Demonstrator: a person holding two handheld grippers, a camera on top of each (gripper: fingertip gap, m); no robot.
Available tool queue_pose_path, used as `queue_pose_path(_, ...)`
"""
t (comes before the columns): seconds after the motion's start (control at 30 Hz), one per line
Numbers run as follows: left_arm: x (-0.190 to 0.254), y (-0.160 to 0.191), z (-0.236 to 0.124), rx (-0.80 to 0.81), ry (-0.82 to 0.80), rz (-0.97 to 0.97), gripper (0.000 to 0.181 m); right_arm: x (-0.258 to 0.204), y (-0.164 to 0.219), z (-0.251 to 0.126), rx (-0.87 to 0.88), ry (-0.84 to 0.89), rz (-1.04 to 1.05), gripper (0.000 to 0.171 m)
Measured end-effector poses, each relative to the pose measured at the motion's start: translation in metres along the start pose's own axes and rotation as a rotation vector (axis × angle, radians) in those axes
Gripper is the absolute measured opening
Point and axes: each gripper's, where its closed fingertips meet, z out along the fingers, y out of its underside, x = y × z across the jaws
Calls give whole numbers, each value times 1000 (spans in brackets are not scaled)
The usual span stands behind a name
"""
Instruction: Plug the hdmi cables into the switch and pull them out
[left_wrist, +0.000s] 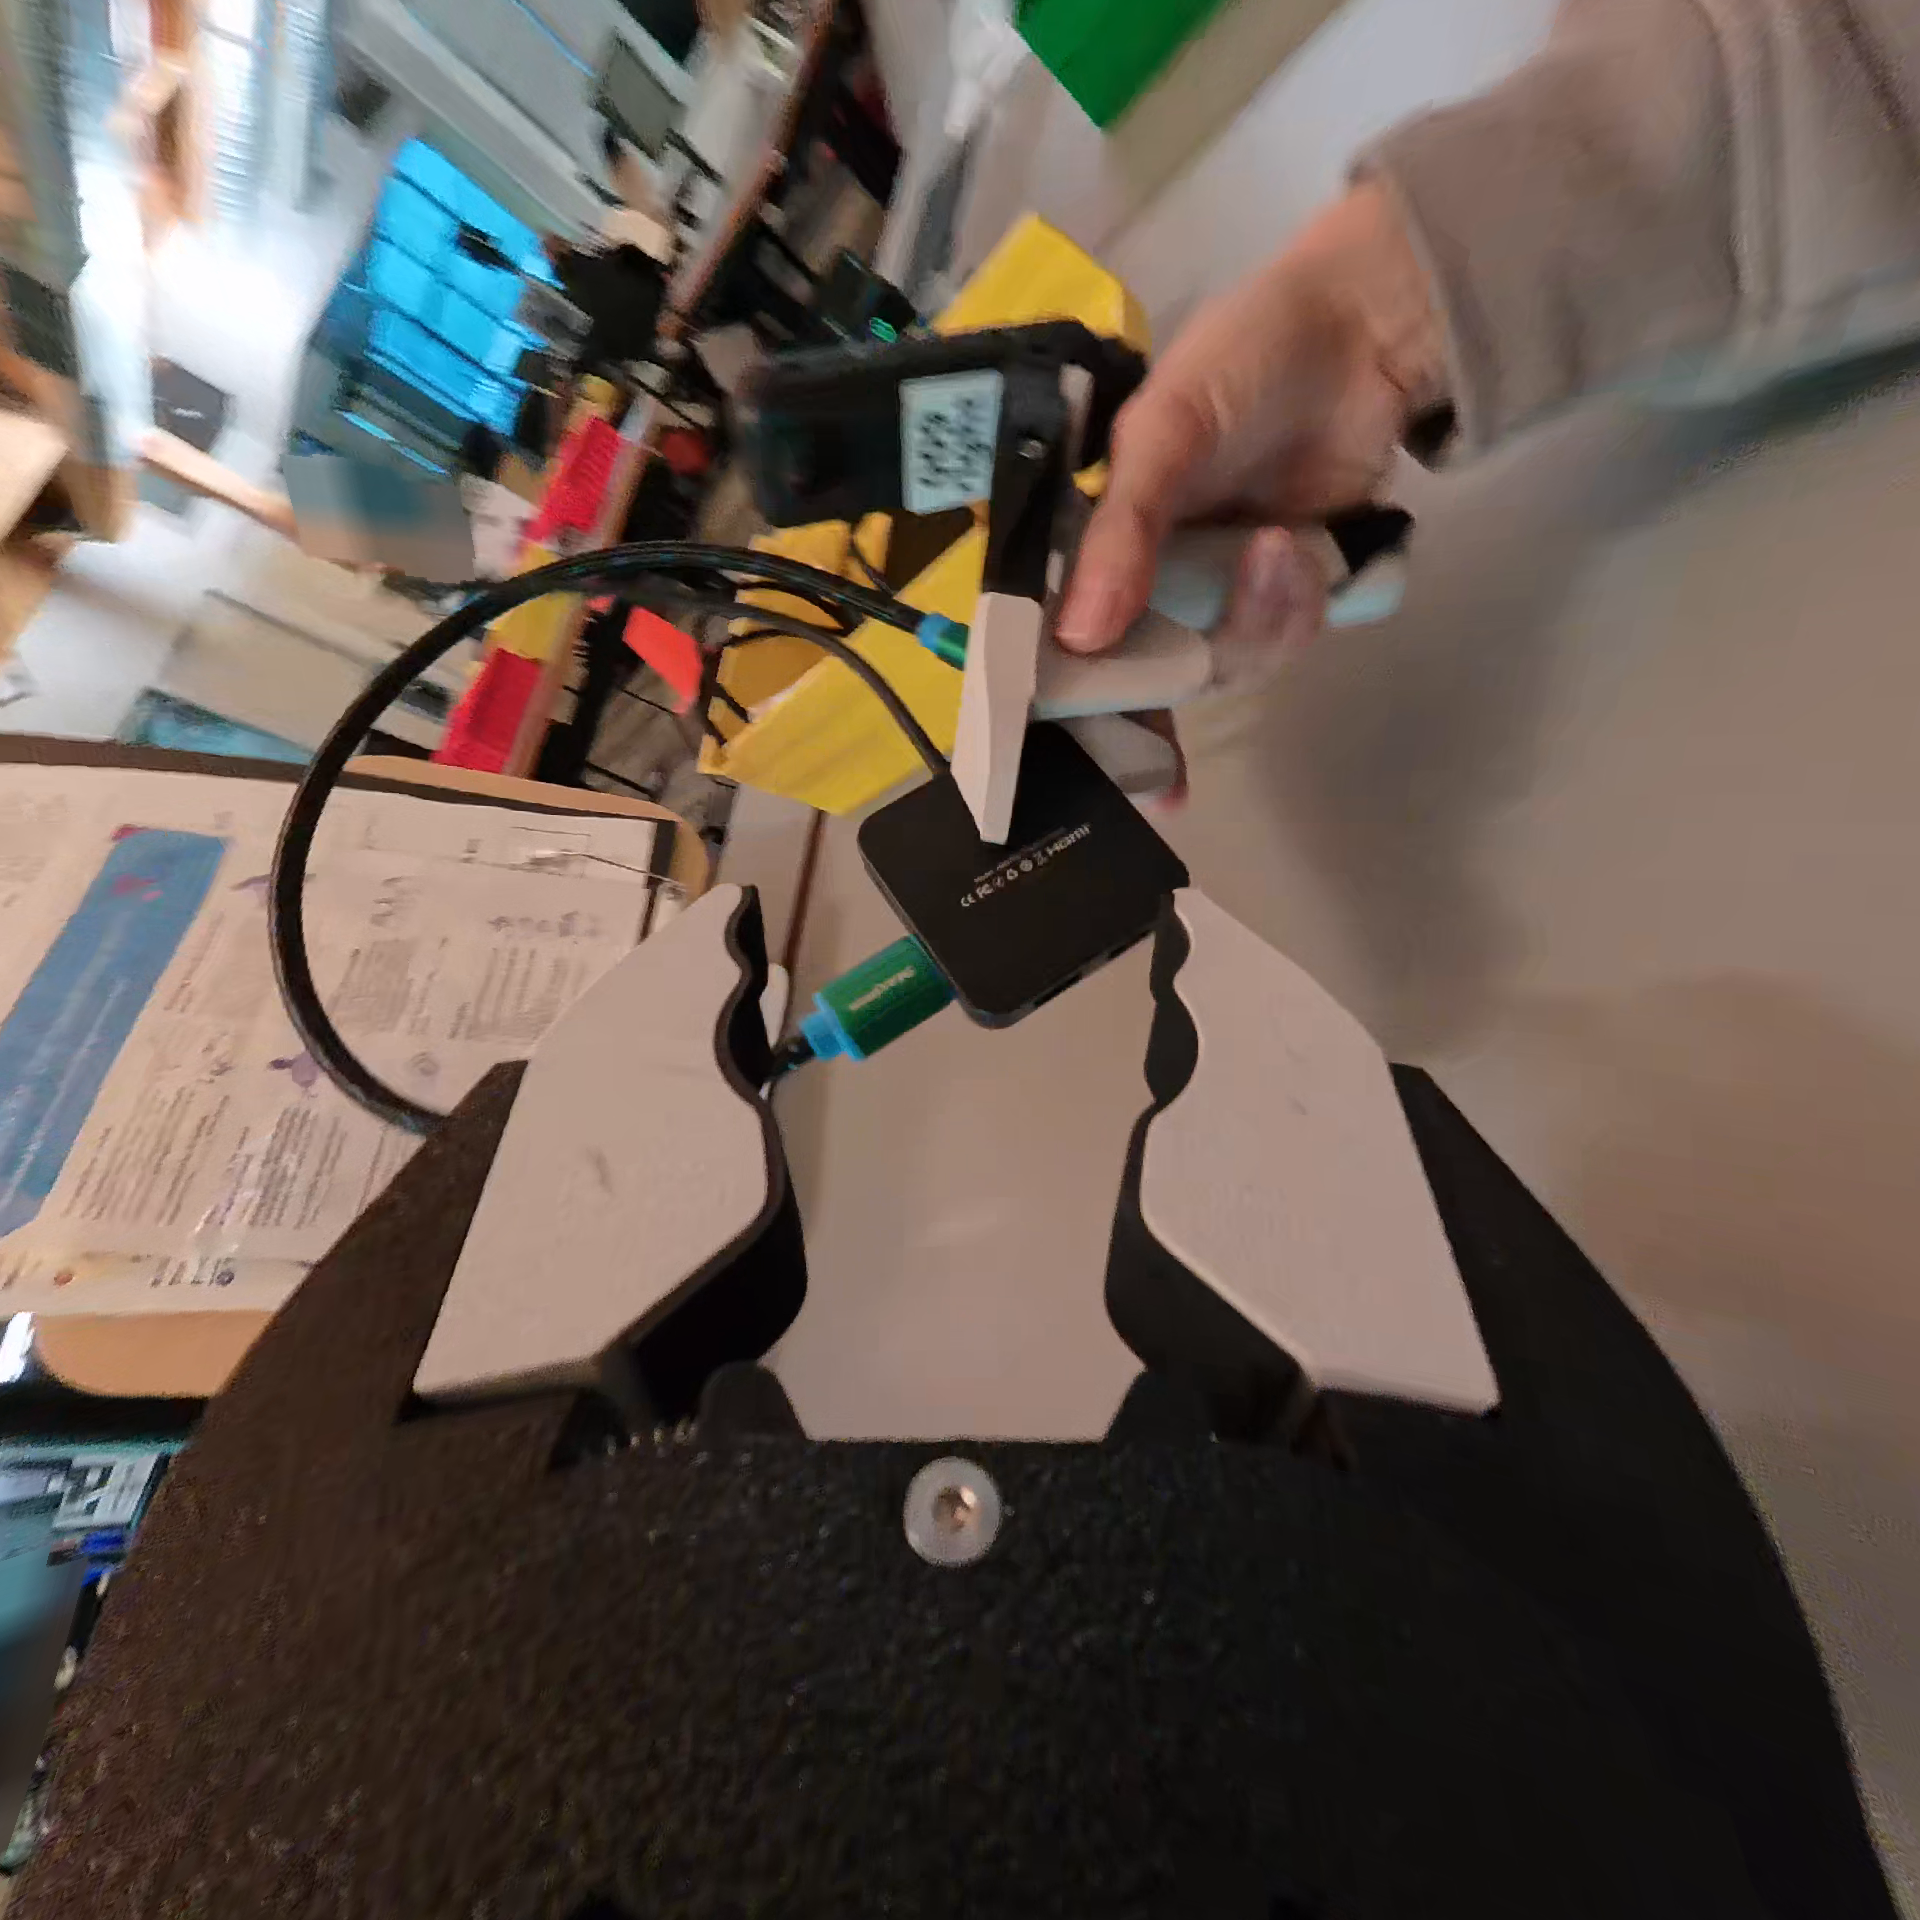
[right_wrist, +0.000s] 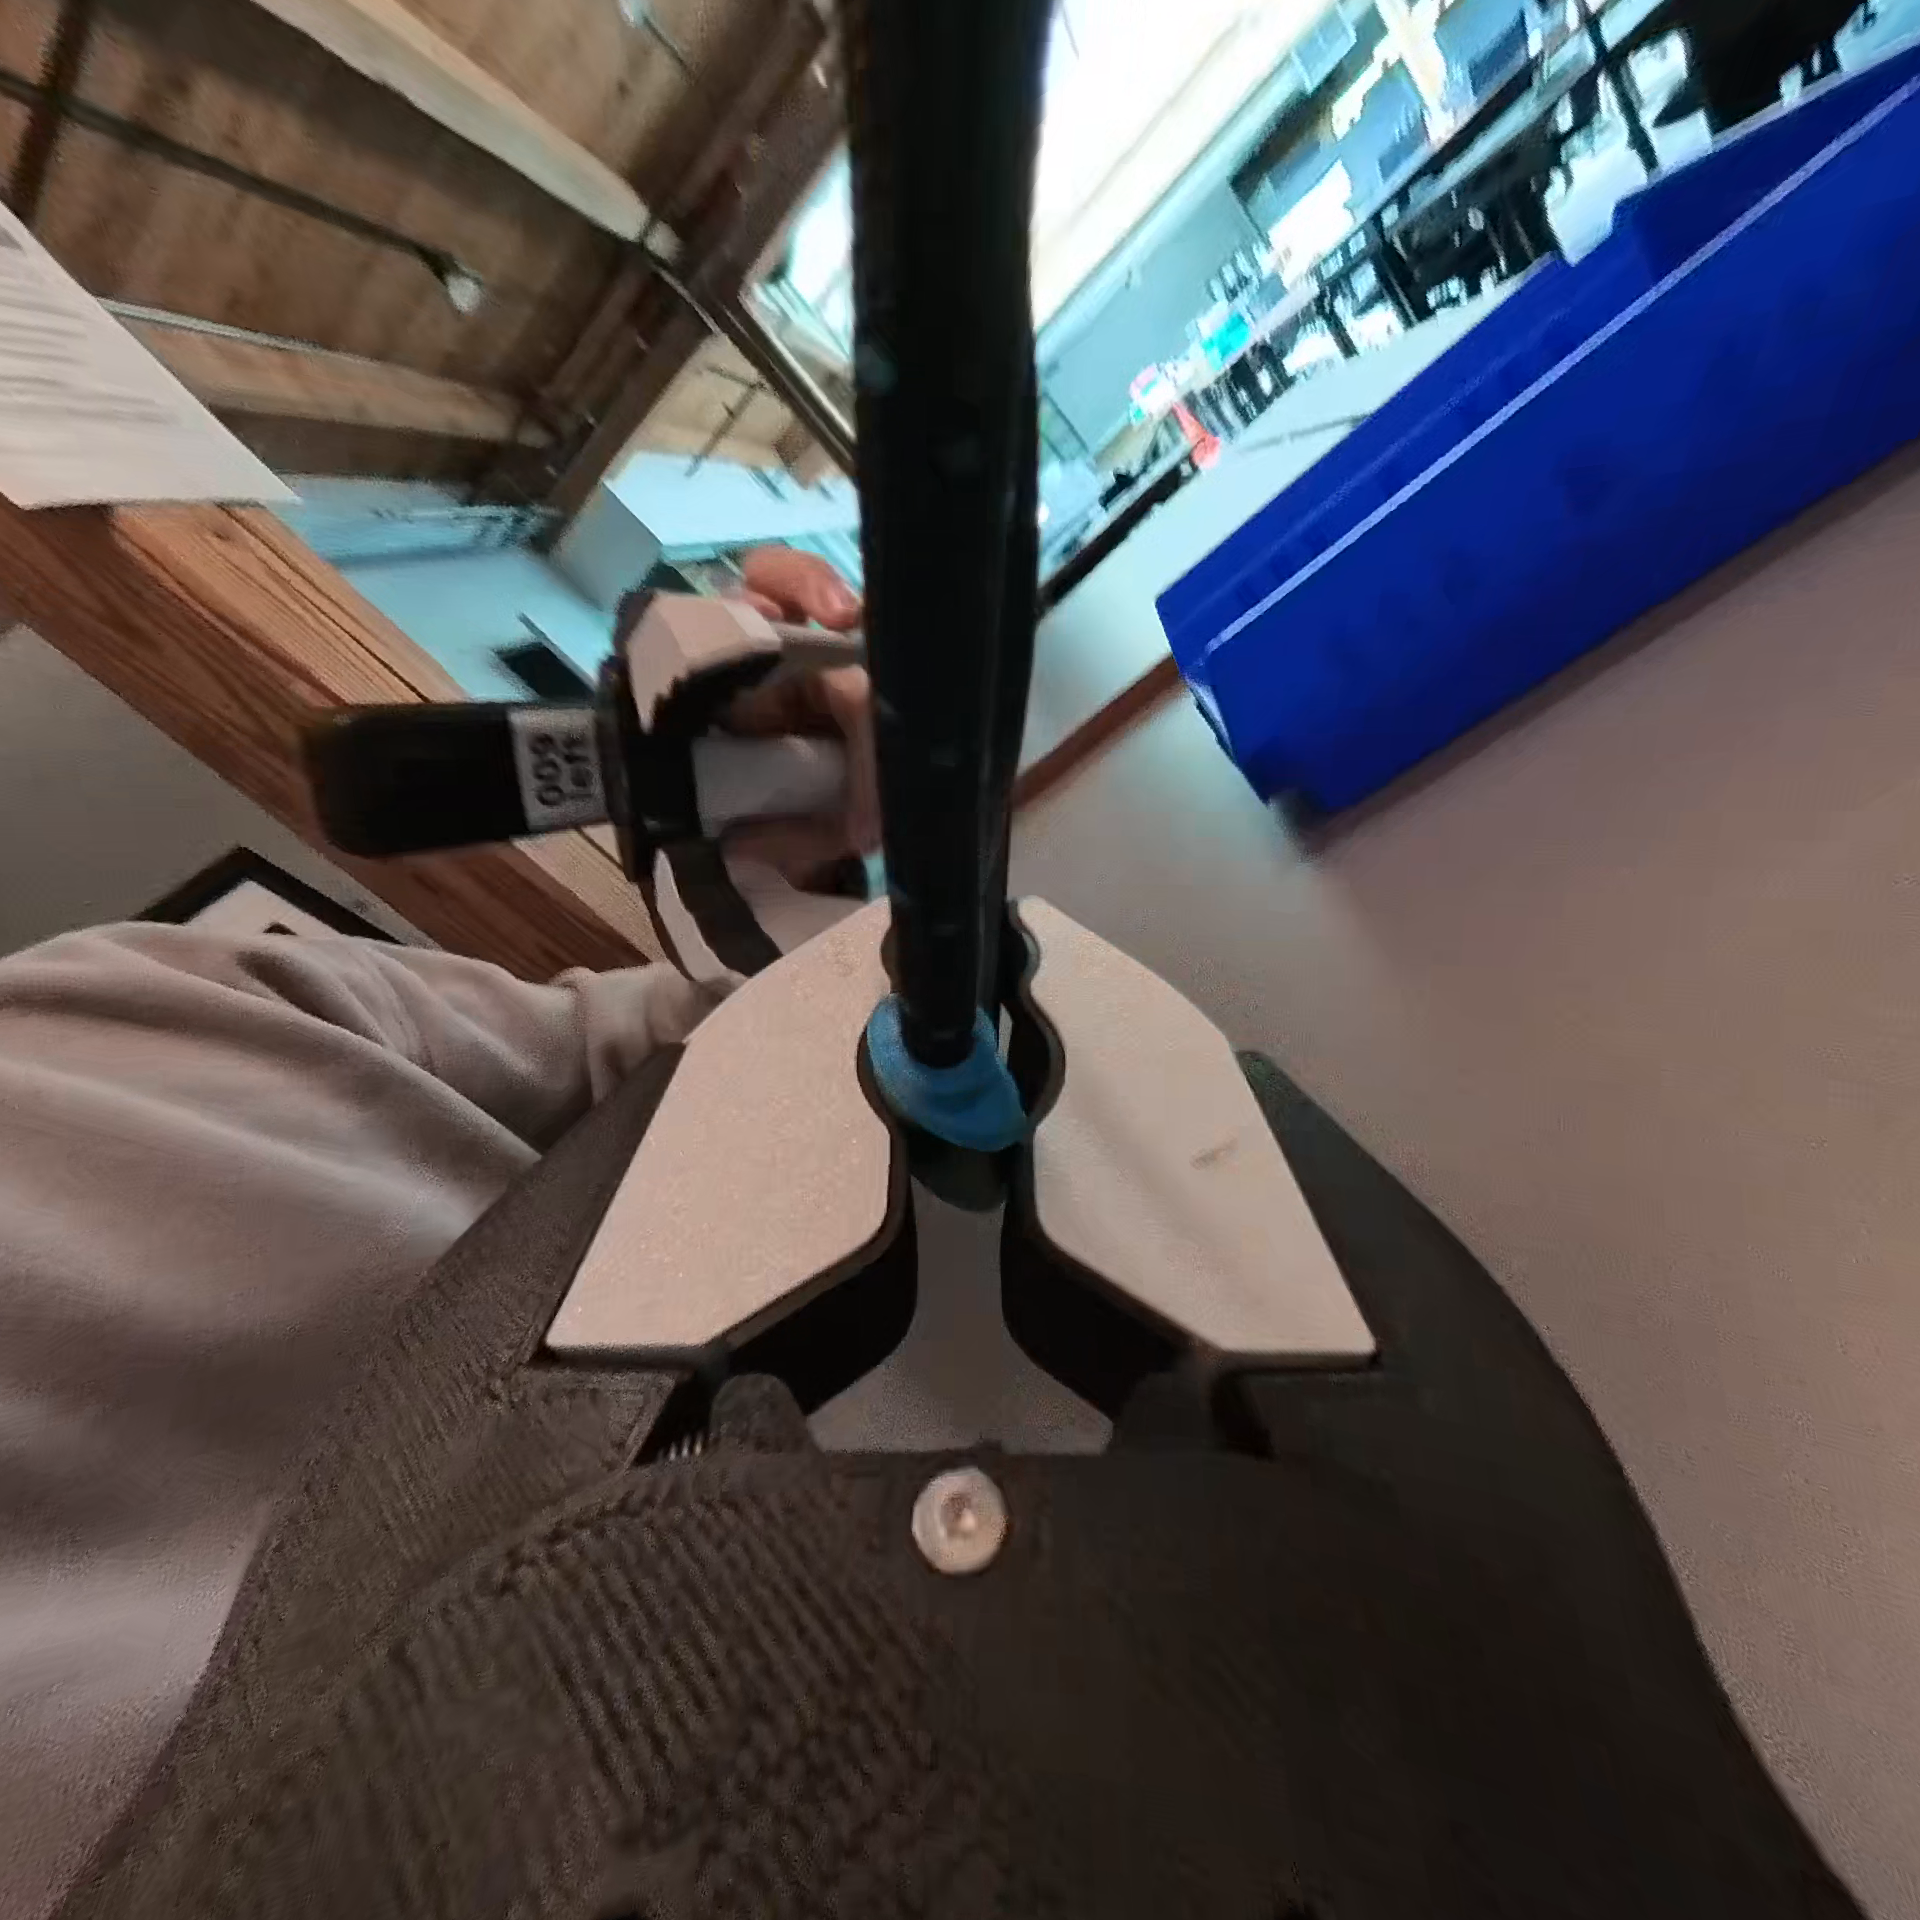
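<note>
Gripping a blue-collared plug (right_wrist: 951, 1091) w/ black cable, the right claw (right_wrist: 956, 1049) is clenched above the switch (left_wrist: 1023, 883). Left claw (left_wrist: 961, 935) is released, wide apart, near the switch on the bench (left_wrist: 1558, 935); green plug (left_wrist: 883, 997) sits in the switch's side.

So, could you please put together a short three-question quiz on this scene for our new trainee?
1. True or false: the left gripper is shut on the green plug.
2. What does the right gripper clamp? A) a sheet of paper B) a black cable at its blue collar C) nothing
3. Fill in: the green plug sits in the side of the black ____.

Key: 1 false, its jaws stand open, short of the plug; 2 B; 3 switch.
</note>
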Motion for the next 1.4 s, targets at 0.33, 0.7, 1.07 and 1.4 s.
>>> queue_pose_path(0.33,38,42,21,-294,347,236,77,10,43,4,-271,62,-38,14)
queue_pose_path(0.7,7,28,34,-156,2,61,75,21,12,1,-36,82,30,14)
queue_pose_path(1.07,-18,5,37,588,44,-1458,17,0,-42,-2,461,-57,25,14)
queue_pose_path(1.4,-43,49,23,577,4,-1525,14,17,25,-12,-126,199,-207,56)
